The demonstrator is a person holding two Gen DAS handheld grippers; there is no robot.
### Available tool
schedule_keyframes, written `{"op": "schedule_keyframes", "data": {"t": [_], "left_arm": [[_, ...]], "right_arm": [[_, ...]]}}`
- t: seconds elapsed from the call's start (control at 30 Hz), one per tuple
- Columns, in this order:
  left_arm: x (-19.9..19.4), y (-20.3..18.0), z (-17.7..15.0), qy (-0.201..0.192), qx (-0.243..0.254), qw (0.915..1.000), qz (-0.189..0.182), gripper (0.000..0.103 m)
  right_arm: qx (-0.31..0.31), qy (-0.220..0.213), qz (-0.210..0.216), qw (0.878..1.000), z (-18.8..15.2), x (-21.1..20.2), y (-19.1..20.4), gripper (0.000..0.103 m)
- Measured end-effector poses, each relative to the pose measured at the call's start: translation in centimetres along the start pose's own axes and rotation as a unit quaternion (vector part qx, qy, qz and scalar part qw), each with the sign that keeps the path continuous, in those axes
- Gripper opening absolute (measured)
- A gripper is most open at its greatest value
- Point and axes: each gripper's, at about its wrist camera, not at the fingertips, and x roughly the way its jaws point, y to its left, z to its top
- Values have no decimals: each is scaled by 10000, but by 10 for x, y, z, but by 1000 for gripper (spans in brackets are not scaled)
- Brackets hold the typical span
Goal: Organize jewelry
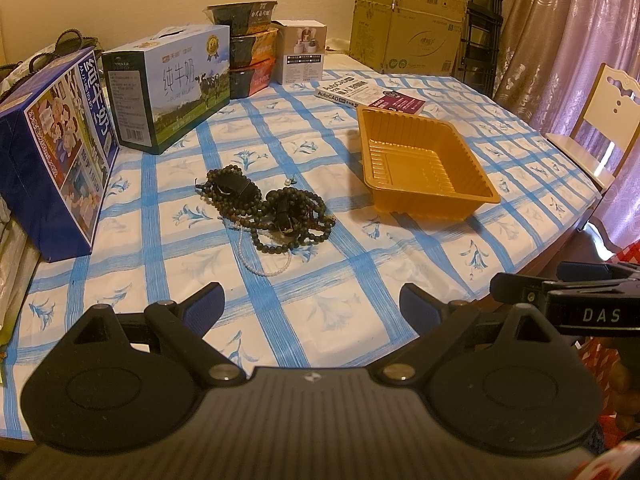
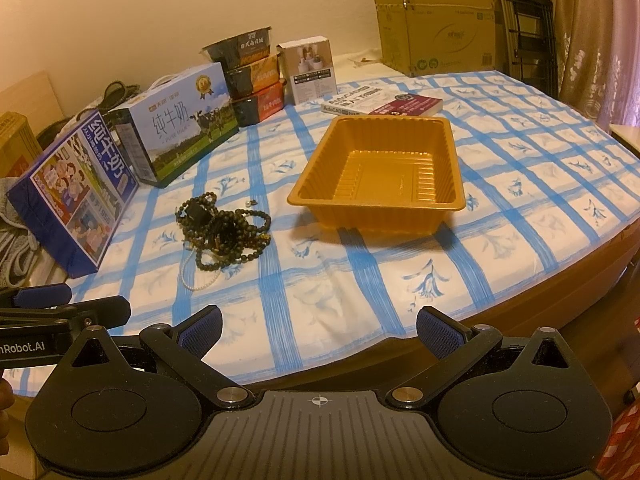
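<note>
Lettering is plentiful along the back of the surface [image 1: 280,304], which wears a white cloth crossed with blue bands. A milk carton [image 1: 170,88] reads "PURE MILK" under large Chinese characters and shows a cow; the blue box [image 1: 52,152] at 9 o'clock carries only Chinese text and cartoon faces. A book [image 1: 348,90] behind the tray shows "AutoCAD" on its spine. Three stacked food bowls [image 1: 250,54] and a small white product box [image 1: 300,52] stand at 12 o'clock, their print too small to read. The cardboard carton [image 1: 412,28] at 1 o'clock bears a barcode label.

Dark bead strands [image 1: 276,208] lie heaped together near the middle of the cloth, a thin string of pale beads [image 1: 260,264] trailing out from beneath them toward 6 o'clock, and a tiny pearl-like piece [image 1: 287,181] sits just beside the heap. The gold plastic tray [image 1: 424,160] stands apart from the heap at 3 o'clock, holding nothing.

The left claw [image 1: 312,304] is spread wide with nothing between its blue pads, hanging over the near cloth short of the beads. The right claw [image 2: 318,330] is likewise gaping and holds nothing, above the surface's near edge.

Only the left view shows a pale wooden chair [image 1: 600,120] at 3 o'clock and "DAS" on the other tool's body. Only the right view shows "nRobot.AI" on the other tool at 9 o'clock, plus grey fabric [image 2: 16,240] behind the blue box.
</note>
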Motion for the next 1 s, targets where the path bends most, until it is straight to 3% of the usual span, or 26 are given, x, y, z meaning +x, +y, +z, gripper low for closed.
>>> {"op": "schedule_keyframes", "data": {"t": [1.0], "left_arm": [[0,3,2,-17,-19,10000,-2,94]], "right_arm": [[3,-11,5,10000,1,4,0,103]]}}
